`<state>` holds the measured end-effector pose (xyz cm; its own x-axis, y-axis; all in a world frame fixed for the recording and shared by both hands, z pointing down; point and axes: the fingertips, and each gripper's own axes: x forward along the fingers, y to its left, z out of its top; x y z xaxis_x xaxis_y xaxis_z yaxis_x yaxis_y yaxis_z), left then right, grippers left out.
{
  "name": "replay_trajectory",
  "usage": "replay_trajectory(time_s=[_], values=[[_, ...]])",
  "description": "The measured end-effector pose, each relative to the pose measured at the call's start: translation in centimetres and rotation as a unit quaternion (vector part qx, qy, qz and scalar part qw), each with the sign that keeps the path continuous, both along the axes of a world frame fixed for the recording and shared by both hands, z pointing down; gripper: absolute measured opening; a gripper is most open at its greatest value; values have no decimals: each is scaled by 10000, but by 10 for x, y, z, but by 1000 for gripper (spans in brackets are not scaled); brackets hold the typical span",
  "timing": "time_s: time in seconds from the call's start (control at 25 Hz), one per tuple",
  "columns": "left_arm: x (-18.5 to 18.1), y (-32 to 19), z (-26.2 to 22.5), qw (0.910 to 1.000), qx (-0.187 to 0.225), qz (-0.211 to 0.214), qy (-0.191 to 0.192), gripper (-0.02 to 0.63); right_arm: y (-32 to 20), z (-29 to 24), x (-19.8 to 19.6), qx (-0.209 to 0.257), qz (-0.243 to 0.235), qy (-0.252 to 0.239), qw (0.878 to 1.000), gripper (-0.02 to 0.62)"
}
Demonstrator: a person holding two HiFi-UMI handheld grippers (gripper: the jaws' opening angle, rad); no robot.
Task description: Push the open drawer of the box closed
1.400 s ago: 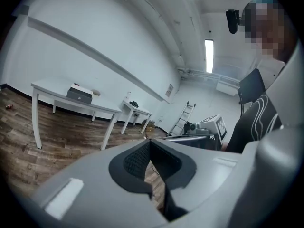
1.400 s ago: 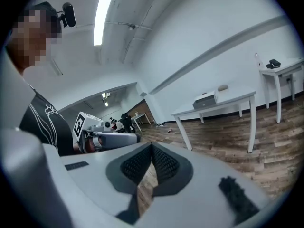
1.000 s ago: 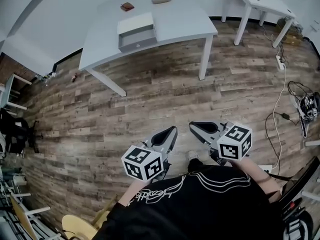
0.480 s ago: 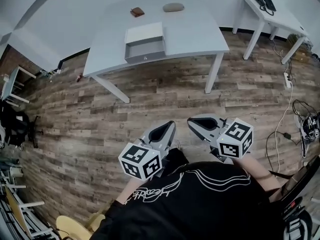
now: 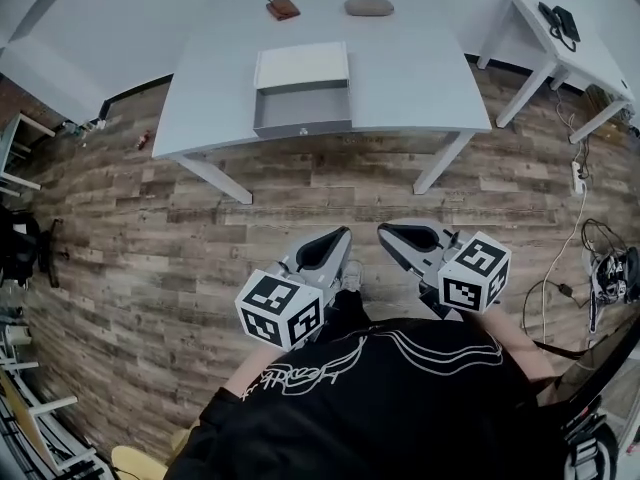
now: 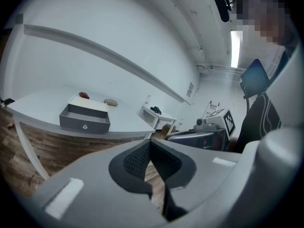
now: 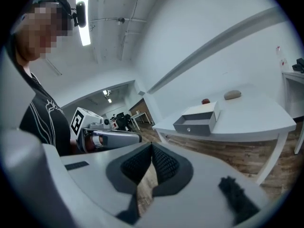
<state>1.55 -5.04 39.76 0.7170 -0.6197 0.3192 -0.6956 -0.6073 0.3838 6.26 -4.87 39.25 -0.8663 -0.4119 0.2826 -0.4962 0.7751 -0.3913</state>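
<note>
A grey box [image 5: 303, 67] with a white top stands near the front edge of a pale table [image 5: 420, 78]. Its drawer [image 5: 303, 116] is pulled out toward me, its knobbed front at the table edge. The box also shows in the left gripper view [image 6: 84, 115] and the right gripper view [image 7: 198, 118]. Both grippers hang over the wooden floor, well short of the table. My left gripper [image 5: 338, 240] is shut and holds nothing. My right gripper [image 5: 390, 232] is shut too, also with nothing in it. Each one's pads meet at the tip [image 6: 151, 144] [image 7: 151, 146].
Behind the box lie a small reddish-brown object [image 5: 283, 8] and a grey oval object [image 5: 368, 6]. A second white table [image 5: 575, 53] with a black item [image 5: 560, 20] stands at the right. Cables [image 5: 600, 268] lie on the floor at right. The table's legs [image 5: 440, 163] slant down.
The table and box have come nearer and more to the centre of the head view. Both grippers keep the same pose, shut, side by side in front of the person.
</note>
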Motion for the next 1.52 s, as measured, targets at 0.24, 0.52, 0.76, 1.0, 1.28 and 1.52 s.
replay_trajectory(time_s=[0.24,0.52,0.76,1.0,1.28,1.52], values=[[-41,-81,26,9994,46,-159,-298,8,-82,21,-32,-265,-72,105,9996,9],[-73,-146,53,9988,-225,-212,-369,9,-154,23,-53,-254,104,31,9996,9],[-83,-184,77,9962,-180,-418,-743,47,-165,33,-60,-349,72,92,9993,9],[-83,-212,124,9913,-576,-699,-959,158,-179,48,-41,-568,291,131,9979,9],[-80,-239,155,9868,-783,-861,-1129,164,-196,57,-39,-721,217,139,9971,9],[-80,-251,165,9846,-930,-1022,-1073,154,-201,68,-42,-924,69,155,9956,9]])
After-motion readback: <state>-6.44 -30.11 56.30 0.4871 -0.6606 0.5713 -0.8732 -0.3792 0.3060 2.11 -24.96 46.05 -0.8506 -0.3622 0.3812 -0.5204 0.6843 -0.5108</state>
